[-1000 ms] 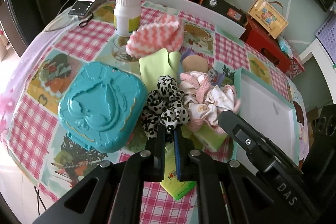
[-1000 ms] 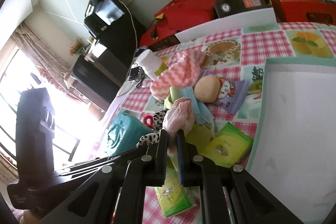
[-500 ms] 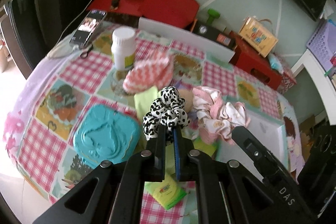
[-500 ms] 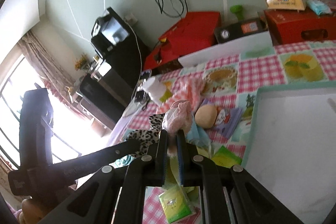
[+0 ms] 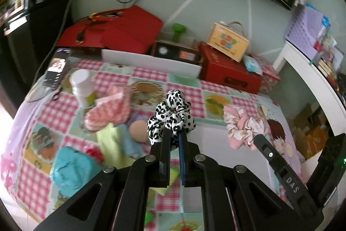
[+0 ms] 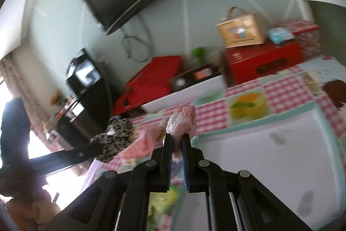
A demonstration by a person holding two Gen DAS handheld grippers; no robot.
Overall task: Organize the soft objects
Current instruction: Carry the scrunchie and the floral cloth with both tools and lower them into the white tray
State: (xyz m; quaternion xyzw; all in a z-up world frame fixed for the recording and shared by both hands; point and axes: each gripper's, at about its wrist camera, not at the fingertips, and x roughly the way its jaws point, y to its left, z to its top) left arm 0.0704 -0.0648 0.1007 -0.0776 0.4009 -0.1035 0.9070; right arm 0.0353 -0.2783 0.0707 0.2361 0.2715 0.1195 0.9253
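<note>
My left gripper (image 5: 174, 133) is shut on a black-and-white leopard scrunchie (image 5: 172, 116) and holds it high above the table. My right gripper (image 6: 177, 140) is shut on a pink floral scrunchie (image 6: 183, 120), also lifted; it shows in the left wrist view (image 5: 244, 127) at the right. The leopard scrunchie shows in the right wrist view (image 6: 114, 135) at the left. A white tray with a teal rim (image 6: 270, 144) lies below and right of the right gripper. A pink zigzag cloth (image 5: 108, 109), a yellow-green cloth (image 5: 108, 138) and a beige round pad (image 5: 139, 130) lie on the table.
A teal plastic case (image 5: 71, 170) lies at the front left. A white bottle (image 5: 82, 86) and a phone (image 5: 57, 70) stand at the back left. Red boxes (image 5: 229, 70) and a white board (image 5: 151, 62) line the far edge. Green packets (image 6: 164, 200) lie under the grippers.
Both grippers have risen well above the table with their scrunchies and swung to the right, toward the white tray. The objects on the table have not moved.
</note>
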